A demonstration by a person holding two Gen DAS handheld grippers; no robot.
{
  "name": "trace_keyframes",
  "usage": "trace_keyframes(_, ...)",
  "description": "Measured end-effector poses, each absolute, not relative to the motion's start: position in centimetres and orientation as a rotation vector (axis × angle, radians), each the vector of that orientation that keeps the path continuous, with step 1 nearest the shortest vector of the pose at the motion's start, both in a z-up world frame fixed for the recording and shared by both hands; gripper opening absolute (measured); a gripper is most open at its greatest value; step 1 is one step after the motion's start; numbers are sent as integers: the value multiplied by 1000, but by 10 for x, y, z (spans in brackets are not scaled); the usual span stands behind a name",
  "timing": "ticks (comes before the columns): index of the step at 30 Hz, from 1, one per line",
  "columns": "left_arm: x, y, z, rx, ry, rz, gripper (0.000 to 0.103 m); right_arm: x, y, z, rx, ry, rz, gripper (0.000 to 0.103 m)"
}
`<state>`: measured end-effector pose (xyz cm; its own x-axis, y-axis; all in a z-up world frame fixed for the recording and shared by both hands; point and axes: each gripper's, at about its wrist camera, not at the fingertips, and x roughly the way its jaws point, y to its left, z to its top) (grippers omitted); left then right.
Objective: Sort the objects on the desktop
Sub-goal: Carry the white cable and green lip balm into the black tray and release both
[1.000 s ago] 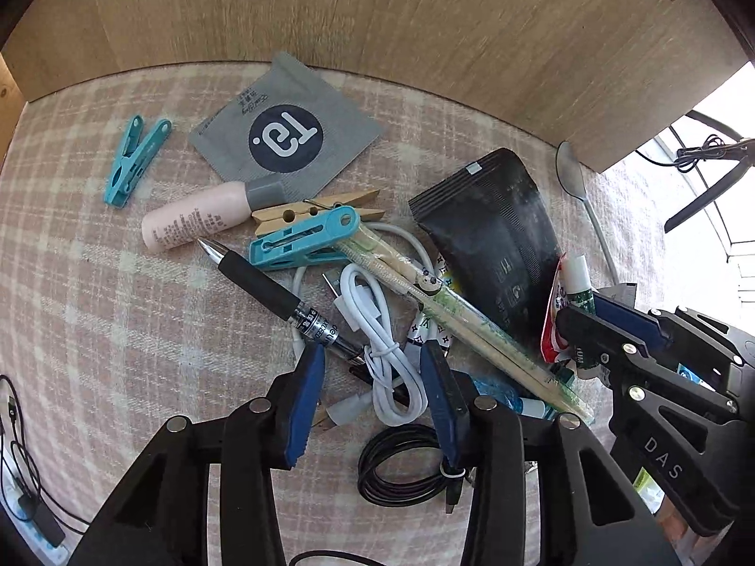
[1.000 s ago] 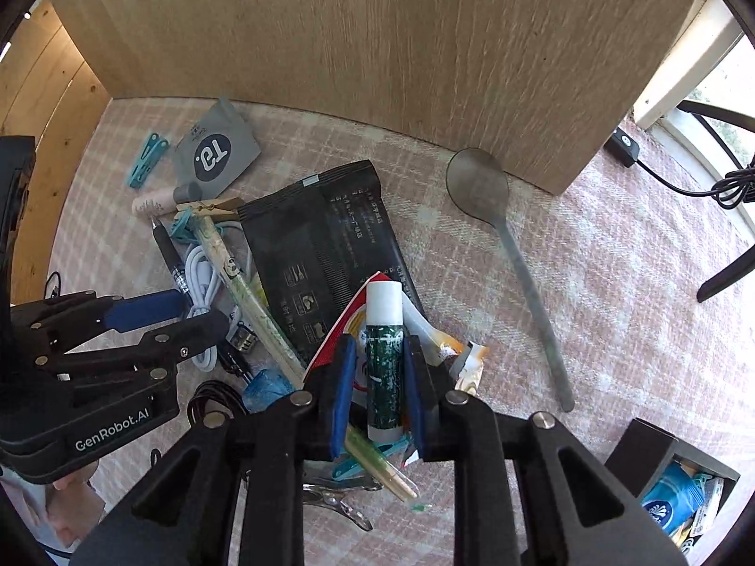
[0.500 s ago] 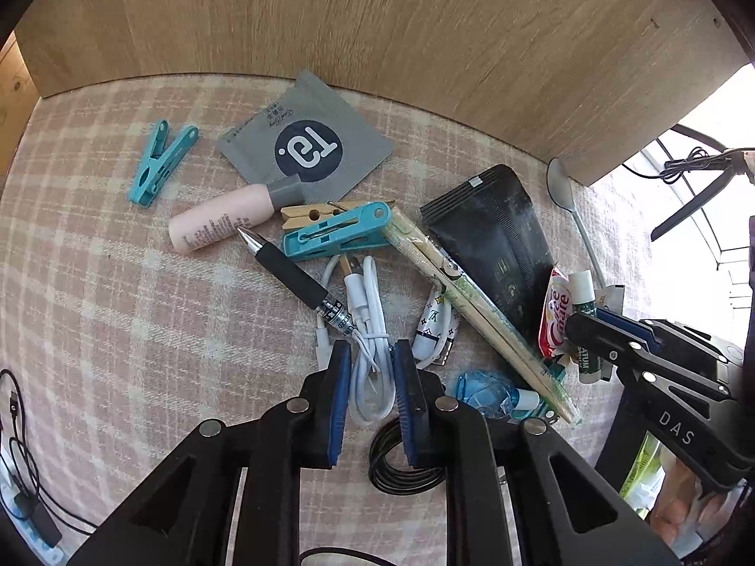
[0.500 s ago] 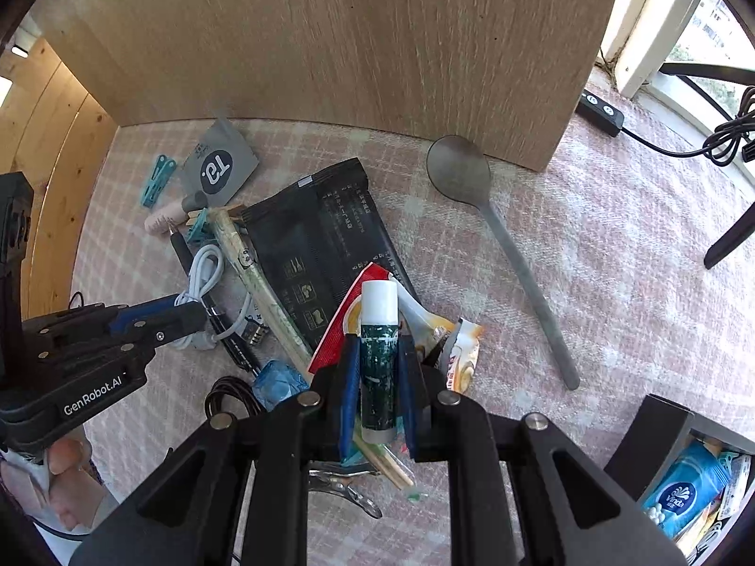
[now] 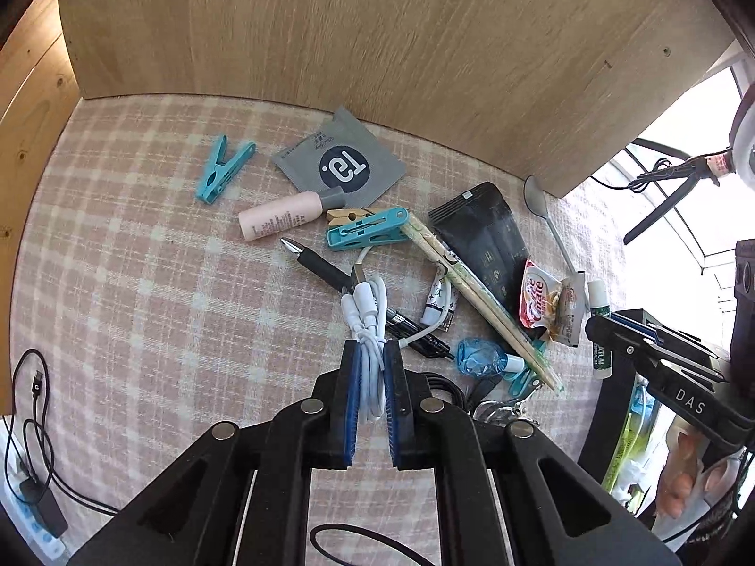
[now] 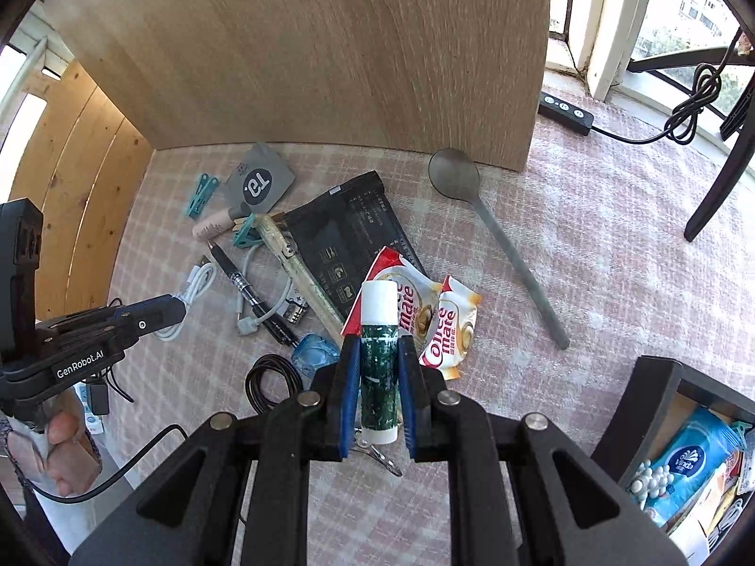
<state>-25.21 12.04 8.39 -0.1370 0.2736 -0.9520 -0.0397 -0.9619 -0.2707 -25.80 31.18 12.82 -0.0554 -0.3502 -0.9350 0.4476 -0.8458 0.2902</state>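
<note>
My left gripper [image 5: 373, 353] is shut on a bundled white USB cable [image 5: 368, 316] and holds it above the checked tablecloth. My right gripper [image 6: 377, 349] is shut on a green glue stick with a white cap [image 6: 377, 353], lifted over the clutter. On the cloth lie a black pen [image 5: 325, 269], chopsticks in a wrapper [image 5: 481, 297], a black pouch [image 5: 490, 240], Coffee-mate sachets [image 6: 439, 320], a pink tube [image 5: 283, 219], teal clothes pegs [image 5: 222, 174] and a grey sachet [image 5: 342, 165].
A metal spoon [image 6: 495, 231] lies to the right near the wooden back panel [image 6: 354, 47]. A black storage box [image 6: 660, 401] with tissues and small items stands at the lower right. A coiled black cable [image 6: 273, 382] lies near the front. A power strip [image 6: 566, 113] lies by the window.
Both grippers have lifted and pulled back from the pile. The left has raised the white cable off the cloth; the right has carried the glue stick up, bringing the storage box more into view.
</note>
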Motion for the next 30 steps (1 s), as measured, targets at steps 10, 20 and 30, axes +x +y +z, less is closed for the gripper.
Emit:
trace_keyframes(10,-227,189,131,-1745,-190,2137,9,-234,388,172,1633,30,-2087,15)
trace_keyframes(20,-201,326,163,-1604,-34,1960,9,-213,548,190,1723,-75,-2350,16)
trace_keyframes(30,-168,437,172,-1523,84,1802,9,-195,669,182,1811,-232,-2513,16)
